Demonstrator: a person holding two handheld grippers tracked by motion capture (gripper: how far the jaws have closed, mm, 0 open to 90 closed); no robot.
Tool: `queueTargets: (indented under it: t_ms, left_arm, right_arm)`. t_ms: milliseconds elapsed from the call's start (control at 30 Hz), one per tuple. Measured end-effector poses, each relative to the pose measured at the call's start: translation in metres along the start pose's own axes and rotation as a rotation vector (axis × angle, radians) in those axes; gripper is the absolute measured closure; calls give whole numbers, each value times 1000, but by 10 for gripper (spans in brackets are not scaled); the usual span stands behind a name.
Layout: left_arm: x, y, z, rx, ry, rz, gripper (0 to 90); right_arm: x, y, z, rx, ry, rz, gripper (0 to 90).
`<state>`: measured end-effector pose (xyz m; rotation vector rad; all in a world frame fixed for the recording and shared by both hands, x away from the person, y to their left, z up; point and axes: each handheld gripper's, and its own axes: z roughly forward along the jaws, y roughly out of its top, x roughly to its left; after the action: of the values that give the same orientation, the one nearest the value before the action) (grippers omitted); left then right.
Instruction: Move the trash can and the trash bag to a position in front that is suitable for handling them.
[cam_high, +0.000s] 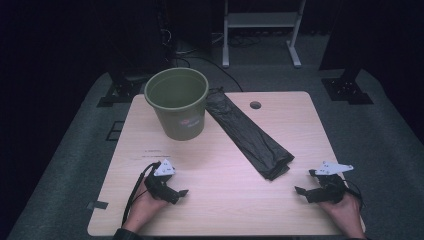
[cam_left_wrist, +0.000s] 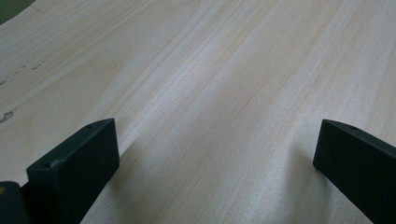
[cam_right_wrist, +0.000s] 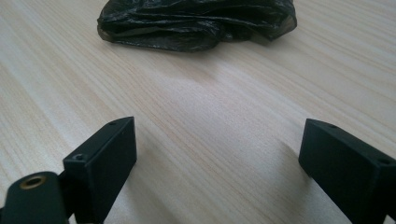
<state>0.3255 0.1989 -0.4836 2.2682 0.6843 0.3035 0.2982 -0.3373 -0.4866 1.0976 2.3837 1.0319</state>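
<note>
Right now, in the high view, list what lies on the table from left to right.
Left gripper → green bucket → folded black plastic bag → right gripper. Both grippers rest near the table's front edge, jaws open and holding nothing.

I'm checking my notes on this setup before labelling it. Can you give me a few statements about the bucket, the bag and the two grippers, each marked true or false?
1. The green bucket stands upright on the table. True.
2. The black plastic bag is inside the bucket. False: it lies flat on the table beside the bucket.
3. The right gripper is open with nothing between its jaws. True.
4. The left gripper is clamped on the bag. False: it is open over bare wood, away from the bag.
5. The bag's near end lies ahead of the right gripper. True.
</note>
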Motion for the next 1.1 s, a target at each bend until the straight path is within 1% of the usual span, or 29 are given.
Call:
queueTargets:
  t_ms: [133,167,200,267,367,433,500,600,767,900,967,1000,1033,1100]
  left_arm:
    - [0,0,0,0,0,0,0]
    - [0,0,0,0,0,0,0]
    - [0,0,0,0,0,0,0]
    - [0,0,0,0,0,0,0]
    - [0,0,0,-1,0,0,0]
    - [0,0,0,-1,0,0,0]
    - [0,0,0,-1,0,0,0]
    - [0,0,0,0,0,0,0]
    - [0,0,0,-1,2,-1,0]
    - [0,0,0,-1,2,-1,0]
    - [0,0,0,-1,2,-1,0]
    - [0,0,0,0,2,-1,0]
    - [0,0,0,0,2,-1,0]
    - [0,0,0,-1,2,-1,0]
  right_arm:
    - [0,3,-1,6,-3,13,99]
    - [1,4,-2,0,-3,18,99]
    - [2,8,-4,-16,-1,17,119]
    - [3,10,-5,-23,0,16,119]
    - [5,19,-5,-39,-11,6,119]
    - [6,28,-3,-60,-5,9,119]
    - [7,33,0,-68,-2,8,119]
    - [9,44,6,-78,5,-6,119]
    - [11,58,18,-83,21,-18,119]
    - [13,68,30,-73,19,-32,117]
    - [13,70,36,-80,35,-23,117]
    - [13,74,42,-57,26,-22,109]
    - [13,76,46,-46,24,-26,108]
    - [14,79,53,-36,31,-35,108]
